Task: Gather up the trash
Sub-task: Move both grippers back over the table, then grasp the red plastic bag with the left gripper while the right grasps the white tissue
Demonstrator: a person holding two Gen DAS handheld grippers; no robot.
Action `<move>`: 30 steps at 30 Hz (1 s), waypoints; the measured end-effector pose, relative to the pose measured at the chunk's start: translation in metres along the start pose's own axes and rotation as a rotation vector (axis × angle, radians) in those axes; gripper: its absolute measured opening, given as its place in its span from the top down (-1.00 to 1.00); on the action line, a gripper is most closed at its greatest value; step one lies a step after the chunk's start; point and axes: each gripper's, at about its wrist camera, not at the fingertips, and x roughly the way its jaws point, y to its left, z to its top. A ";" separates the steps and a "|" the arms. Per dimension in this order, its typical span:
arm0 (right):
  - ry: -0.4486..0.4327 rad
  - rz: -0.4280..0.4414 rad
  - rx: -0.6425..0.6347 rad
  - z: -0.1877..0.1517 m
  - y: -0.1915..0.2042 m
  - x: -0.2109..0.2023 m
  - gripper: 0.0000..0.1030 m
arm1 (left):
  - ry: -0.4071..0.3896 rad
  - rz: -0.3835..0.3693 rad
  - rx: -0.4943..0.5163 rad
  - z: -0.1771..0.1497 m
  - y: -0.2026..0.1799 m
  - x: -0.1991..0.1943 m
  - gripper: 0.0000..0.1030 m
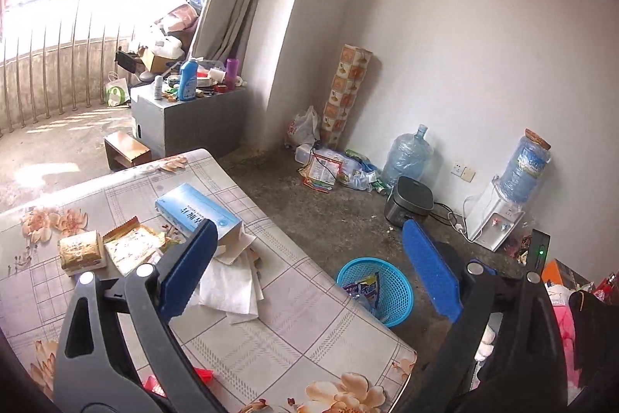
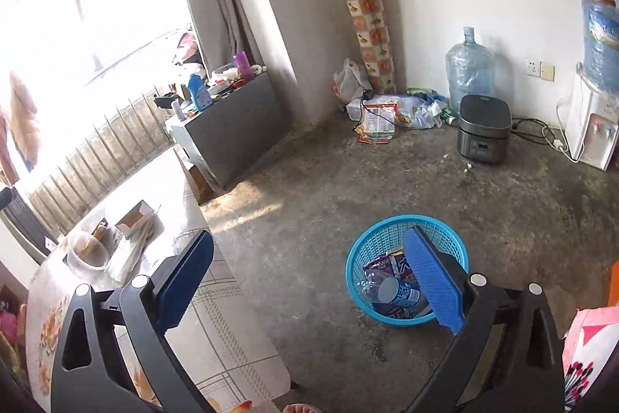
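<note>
On the concrete floor beside the surface (image 1: 294,328) stands a blue mesh basket (image 2: 358,281), holding a clear plastic bottle (image 2: 390,293) and a purple snack wrapper (image 2: 381,264). Left tool (image 1: 309,269): jaws spread wide, nothing between them, hovering over the near edge of the floral-covered surface. Right tool (image 2: 309,277): jaws likewise wide and empty, above the floor, with its right finger overlapping the basket in view. Remaining on the surface: a blue box (image 1: 197,209), crumpled white paper (image 1: 228,281) touching its near end, and two gold-printed packets (image 1: 112,246) to the left of these. Against the far wall lie loose wrappers and bags (image 1: 332,169), near a water jug (image 1: 406,157), a dark cooker (image 1: 410,202) and a water dispenser (image 1: 499,215).
</note>
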 end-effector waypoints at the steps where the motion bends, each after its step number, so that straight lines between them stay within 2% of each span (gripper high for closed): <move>1: -0.016 0.004 -0.035 0.000 0.012 -0.006 -0.88 | -0.012 0.032 -0.012 -0.005 0.011 -0.013 -0.79; 5: -0.027 0.058 -0.116 -0.001 0.047 -0.020 -0.88 | -0.017 0.134 -0.058 -0.030 0.055 -0.053 -0.79; 10: 0.043 0.185 -0.124 -0.003 0.081 -0.019 -0.88 | 0.010 0.186 -0.114 -0.062 0.092 -0.084 -0.79; 16: 0.102 0.294 -0.177 -0.014 0.120 -0.015 -0.84 | 0.058 0.196 -0.149 -0.093 0.102 -0.082 -0.79; 19: 0.147 0.349 -0.187 -0.019 0.139 -0.008 -0.77 | 0.092 0.189 -0.125 -0.106 0.094 -0.070 -0.79; 21: 0.181 0.371 -0.182 -0.021 0.147 -0.002 -0.71 | 0.128 0.226 -0.079 -0.113 0.088 -0.058 -0.78; 23: 0.222 0.391 -0.172 -0.022 0.154 0.008 -0.63 | 0.172 0.277 -0.013 -0.118 0.080 -0.042 -0.51; 25: 0.264 0.408 -0.156 -0.022 0.160 0.020 -0.53 | 0.209 0.297 0.014 -0.124 0.079 -0.029 -0.44; 26: 0.283 0.415 -0.152 -0.023 0.163 0.027 -0.50 | 0.223 0.295 0.013 -0.125 0.080 -0.023 -0.34; 30: 0.363 0.399 -0.150 -0.024 0.179 0.059 -0.32 | 0.259 0.249 -0.011 -0.132 0.084 -0.010 -0.14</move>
